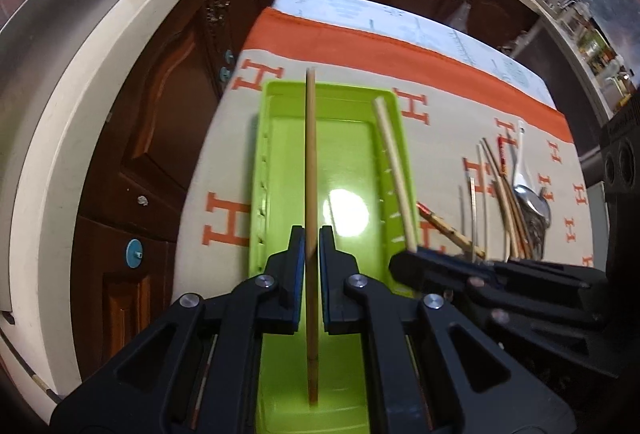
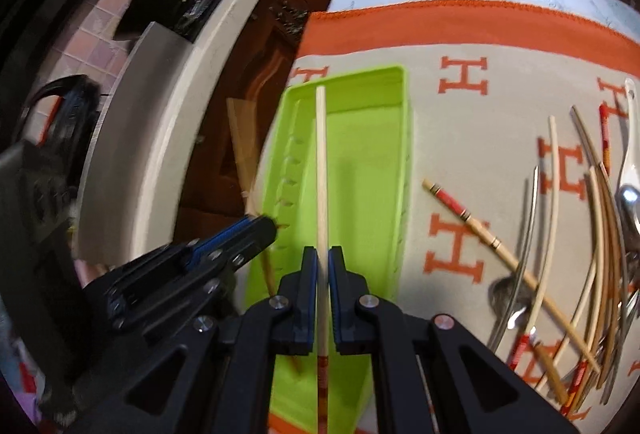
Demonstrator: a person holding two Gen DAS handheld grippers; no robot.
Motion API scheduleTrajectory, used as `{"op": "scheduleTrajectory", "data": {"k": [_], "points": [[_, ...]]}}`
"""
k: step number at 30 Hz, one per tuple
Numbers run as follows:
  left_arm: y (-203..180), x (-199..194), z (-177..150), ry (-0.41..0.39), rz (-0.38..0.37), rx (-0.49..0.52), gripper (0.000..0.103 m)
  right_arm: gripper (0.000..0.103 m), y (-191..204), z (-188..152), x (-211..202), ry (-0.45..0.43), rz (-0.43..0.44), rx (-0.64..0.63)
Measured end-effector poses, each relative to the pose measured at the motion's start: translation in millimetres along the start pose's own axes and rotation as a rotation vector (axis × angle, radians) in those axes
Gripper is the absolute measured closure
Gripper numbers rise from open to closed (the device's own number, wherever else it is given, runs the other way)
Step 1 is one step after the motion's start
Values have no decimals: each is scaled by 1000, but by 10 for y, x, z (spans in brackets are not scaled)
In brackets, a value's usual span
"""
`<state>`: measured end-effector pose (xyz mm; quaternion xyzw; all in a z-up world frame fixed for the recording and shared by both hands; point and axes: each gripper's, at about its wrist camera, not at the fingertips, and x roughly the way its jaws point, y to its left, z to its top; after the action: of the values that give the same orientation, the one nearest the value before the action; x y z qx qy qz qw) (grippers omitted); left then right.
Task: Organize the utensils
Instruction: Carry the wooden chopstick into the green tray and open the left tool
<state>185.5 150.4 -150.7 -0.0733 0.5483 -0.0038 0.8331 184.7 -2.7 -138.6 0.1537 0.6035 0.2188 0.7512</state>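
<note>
Above the green tray [image 1: 352, 162], near the cloth's [image 1: 460, 114] left edge, both grippers hold one chopstick each, lengthwise over the tray. Left gripper [image 1: 313, 234]: jaws narrow, closed on a tan chopstick [image 1: 311, 154], gripped toward its lower half, tip reaching past the tray's far rim in this view. Right gripper [image 2: 322, 254]: jaws narrow, closed on a pale chopstick [image 2: 321, 154] with a red-patterned butt end showing behind the jaws. Tray interior appears bare and glossy. Remaining stock lies on the cloth toward its right edge: a loose pile [image 2: 592, 234] of mixed chopsticks, forks and spoons, with one red-banded chopstick [image 2: 480, 226] lying apart between pile and tray. Handling judgement: the sticks are light, stiff, thin and smooth, so likely to pivot or slide in a two-finger grip; a hold near mid-length looks best for balance. Release should be low over the tray floor, as a dropped stick may bounce or roll on the slick plastic. Sorting appears at an early stage.
</note>
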Motion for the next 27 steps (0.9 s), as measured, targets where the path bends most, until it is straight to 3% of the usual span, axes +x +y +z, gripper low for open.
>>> {"op": "scheduleTrajectory", "data": {"k": [5, 8, 9, 12, 15, 17, 19, 23, 27], "points": [[-48, 114, -89, 9, 33, 33, 89, 94, -97, 4, 88, 13, -51, 9], [-65, 151, -163, 10, 66, 30, 75, 94, -151, -47, 79, 6, -71, 13], [-66, 166, -198, 16, 80, 21, 69, 94, -166, -66, 70, 2, -64, 14], [-88, 145, -306, 11, 80, 7, 64, 94, -191, -155, 15, -8, -36, 14], [-135, 84, -416, -15, 65, 10, 64, 92, -181, -232, -68, -24, -51, -2], [-168, 32, -468, -30, 45, 9, 63, 81, -167, -299, -157, -53, -67, -23], [-204, -34, -529, -55, 18, 7, 63, 77, -173, -362, -240, -72, -65, -32], [-322, -178, -651, -120, 28, 35, 63, 76, -201, -486, -394, -114, -93, -46], [-405, -259, -776, -104, 3, 28, 63, 76, -242, -662, -552, -158, -110, -61]]}}
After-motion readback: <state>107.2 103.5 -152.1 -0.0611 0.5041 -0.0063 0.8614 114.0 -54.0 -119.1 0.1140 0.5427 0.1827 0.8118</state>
